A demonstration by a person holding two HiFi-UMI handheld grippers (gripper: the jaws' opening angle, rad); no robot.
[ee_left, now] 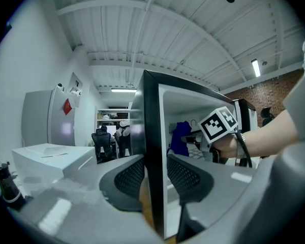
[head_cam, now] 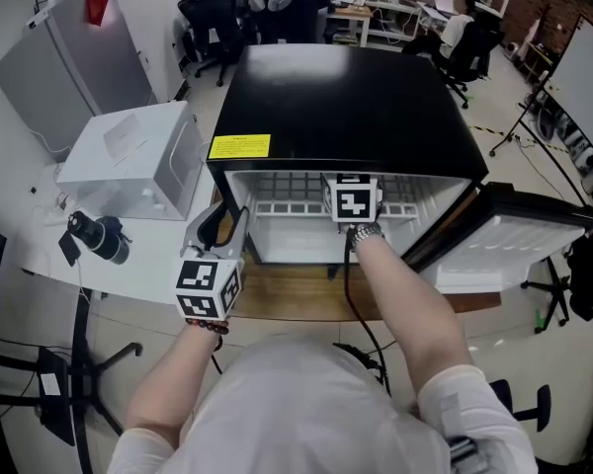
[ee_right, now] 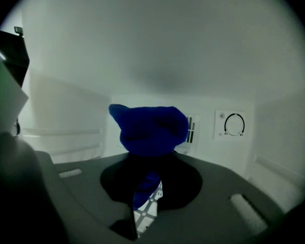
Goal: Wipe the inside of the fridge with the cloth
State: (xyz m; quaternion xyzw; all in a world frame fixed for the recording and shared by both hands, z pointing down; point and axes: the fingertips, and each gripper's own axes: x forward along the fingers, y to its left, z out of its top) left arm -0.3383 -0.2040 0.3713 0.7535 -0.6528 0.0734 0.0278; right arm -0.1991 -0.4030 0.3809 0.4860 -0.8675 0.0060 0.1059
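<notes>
A black mini fridge (head_cam: 346,97) stands open, its door (head_cam: 514,240) swung to the right. My left gripper (head_cam: 222,220) is at the fridge's left front edge. In the left gripper view, its jaws (ee_left: 155,174) are closed on the black side wall (ee_left: 152,136), one pad on each face. My right gripper (head_cam: 354,203) reaches inside over the white wire shelf (head_cam: 287,191). In the right gripper view, it (ee_right: 150,172) is shut on a bunched blue cloth (ee_right: 150,128) that sticks out toward the white back wall. The cloth (ee_left: 180,136) also shows in the left gripper view.
A thermostat dial (ee_right: 234,124) sits on the fridge's back wall at the right. A white box-shaped appliance (head_cam: 138,156) and a black device (head_cam: 99,235) stand on the table to the left. The fridge rests on a wooden top (head_cam: 287,289). Office chairs and desks fill the background.
</notes>
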